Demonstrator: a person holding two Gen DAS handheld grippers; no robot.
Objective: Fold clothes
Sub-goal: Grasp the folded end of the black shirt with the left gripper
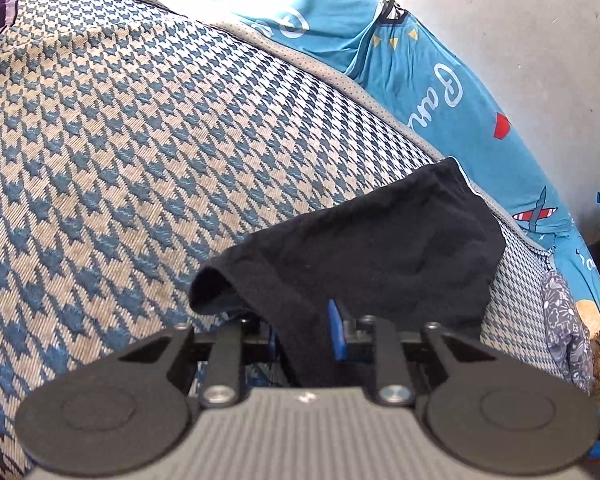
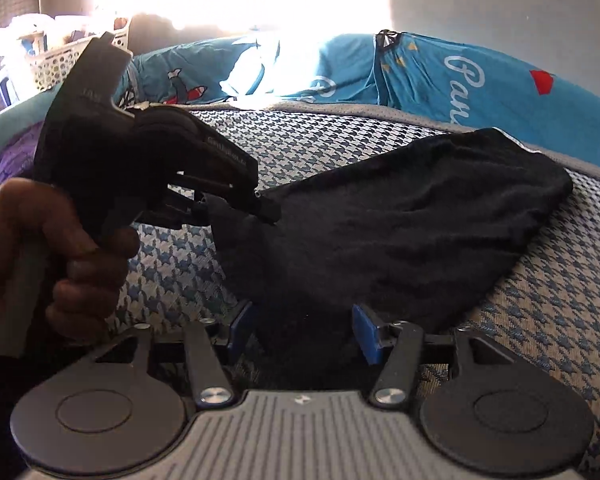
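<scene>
Left hand-held gripper (image 1: pixel 306 334), lower centre of its view: I have it pinching the near edge of the black garment (image 1: pixel 364 236), which lies on the houndstooth bed cover (image 1: pixel 120 140).

Right hand-held gripper (image 2: pixel 302 330), lower centre: spread, cloth between the pads, unpressed.

Step, as I judge it: regripping mid-fold. Next: clamp the right, then carry the edge over.

- The garment (image 2: pixel 412 216) lies on the mattress (image 1: pixel 140 140), near its far edge.
- A printed sheet (image 1: pixel 440 80) lies beyond that edge.
- Left tongs (image 2: pixel 266 210) meet the garment's left corner; right tongs (image 2: pixel 304 334) straddle its near edge.
- A basket (image 2: pixel 60 60) stands far left.
</scene>
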